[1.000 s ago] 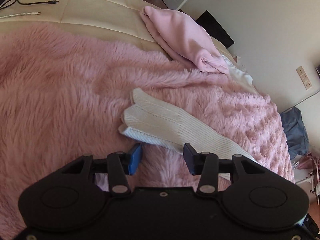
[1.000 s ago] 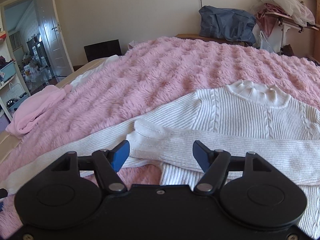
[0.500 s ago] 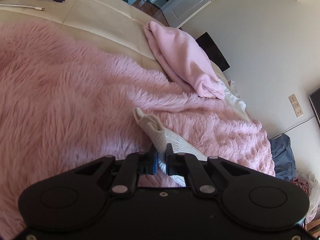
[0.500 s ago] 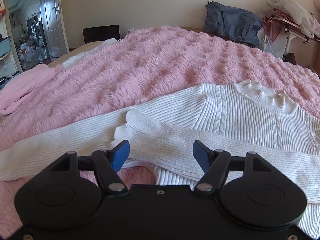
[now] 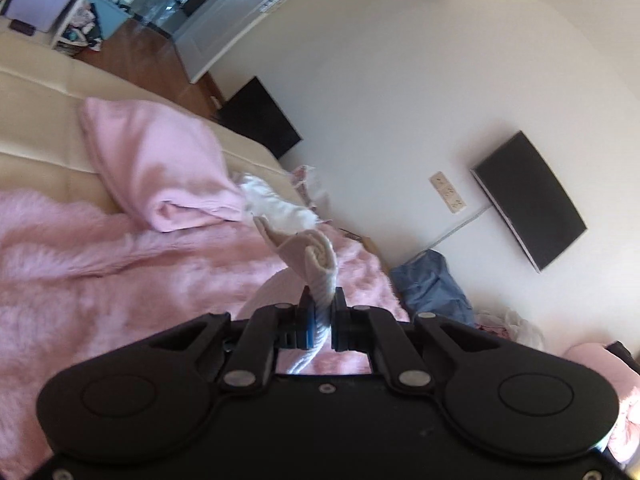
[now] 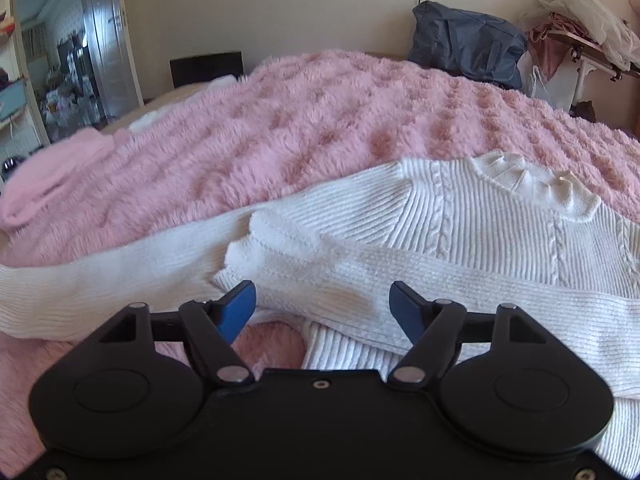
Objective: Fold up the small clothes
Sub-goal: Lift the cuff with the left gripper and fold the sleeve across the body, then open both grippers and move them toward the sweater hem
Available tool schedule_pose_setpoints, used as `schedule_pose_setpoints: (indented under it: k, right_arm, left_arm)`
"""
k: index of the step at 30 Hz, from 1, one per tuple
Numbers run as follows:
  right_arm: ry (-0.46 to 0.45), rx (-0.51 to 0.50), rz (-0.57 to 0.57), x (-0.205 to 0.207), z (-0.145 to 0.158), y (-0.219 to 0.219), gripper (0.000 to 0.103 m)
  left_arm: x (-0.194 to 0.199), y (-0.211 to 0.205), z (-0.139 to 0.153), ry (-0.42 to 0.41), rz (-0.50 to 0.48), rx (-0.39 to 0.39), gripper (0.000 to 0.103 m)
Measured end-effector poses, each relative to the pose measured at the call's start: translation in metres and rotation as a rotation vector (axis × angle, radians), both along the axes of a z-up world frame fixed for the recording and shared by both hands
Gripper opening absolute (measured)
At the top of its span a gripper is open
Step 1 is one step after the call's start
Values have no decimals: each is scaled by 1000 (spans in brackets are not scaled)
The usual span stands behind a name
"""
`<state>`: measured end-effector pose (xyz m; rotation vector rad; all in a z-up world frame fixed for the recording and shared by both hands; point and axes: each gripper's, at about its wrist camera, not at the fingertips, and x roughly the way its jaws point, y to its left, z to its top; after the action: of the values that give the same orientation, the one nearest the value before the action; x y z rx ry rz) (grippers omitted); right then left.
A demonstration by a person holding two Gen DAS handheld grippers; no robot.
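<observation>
A white ribbed knit sweater (image 6: 500, 216) lies on the pink fluffy blanket (image 6: 320, 112), one sleeve folded across its body and the other sleeve (image 6: 100, 268) stretched out to the left. My left gripper (image 5: 322, 312) is shut on that sleeve's cuff (image 5: 320, 264) and holds it lifted above the blanket (image 5: 100, 280). My right gripper (image 6: 322, 304) is open, low over the folded sleeve at the sweater's lower edge, with nothing between its fingers.
A folded pink garment (image 5: 160, 168) lies on the beige mattress (image 5: 32, 120) beyond the blanket's edge. A blue bag (image 6: 468, 40) and a cluttered rack (image 6: 580, 40) stand by the far wall. A wall TV (image 5: 528, 200) and a doorway (image 6: 60, 60) show behind.
My left gripper closed on the sleeve cuff and lifted it up off the blanket, tilting upward. My right gripper stayed open and edged slightly closer to the sweater.
</observation>
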<state>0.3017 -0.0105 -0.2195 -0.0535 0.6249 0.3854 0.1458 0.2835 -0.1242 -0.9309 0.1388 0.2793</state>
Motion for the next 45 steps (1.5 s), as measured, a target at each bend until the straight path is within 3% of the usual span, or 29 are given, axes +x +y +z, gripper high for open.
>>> schedule_pose_setpoints:
  k: [3, 7, 13, 19, 23, 28, 32, 34, 35, 38, 42, 45]
  right_arm:
    - [-8, 64, -38, -15, 17, -41, 76]
    - [-10, 74, -105, -28, 27, -99, 77]
    - [-20, 70, -187, -39, 33, -172, 77]
    - [-13, 80, -256, -42, 31, -231, 78]
    - [-8, 76, -299, -42, 26, -263, 78]
    - [-6, 69, -333, -40, 23, -290, 78]
    - [1, 90, -346, -33, 20, -308, 78]
    - [-8, 109, -342, -30, 21, -312, 78]
    - [-13, 118, -340, -27, 23, -313, 78]
    - [-24, 140, -349, -21, 29, -314, 78]
    - [-23, 154, -346, -15, 33, -311, 77]
    - [-5, 174, -315, -9, 32, -307, 72]
  left_arm:
    - [36, -32, 27, -70, -105, 33, 4]
    - [86, -88, 52, -139, -245, 72, 4]
    - [157, -191, 56, -147, -451, 84, 4]
    - [210, -289, 15, -76, -611, 77, 4]
    - [234, -351, -28, 5, -705, 56, 4]
    - [248, -408, -85, 142, -800, 93, 4]
    - [257, -428, -124, 254, -870, 136, 7]
    - [261, -431, -133, 283, -901, 145, 30]
    - [261, -429, -133, 270, -913, 155, 32]
    - [254, -420, -120, 235, -915, 188, 37]
    - [232, -383, -89, 156, -906, 134, 40]
    - [216, -345, -68, 151, -818, 184, 44]
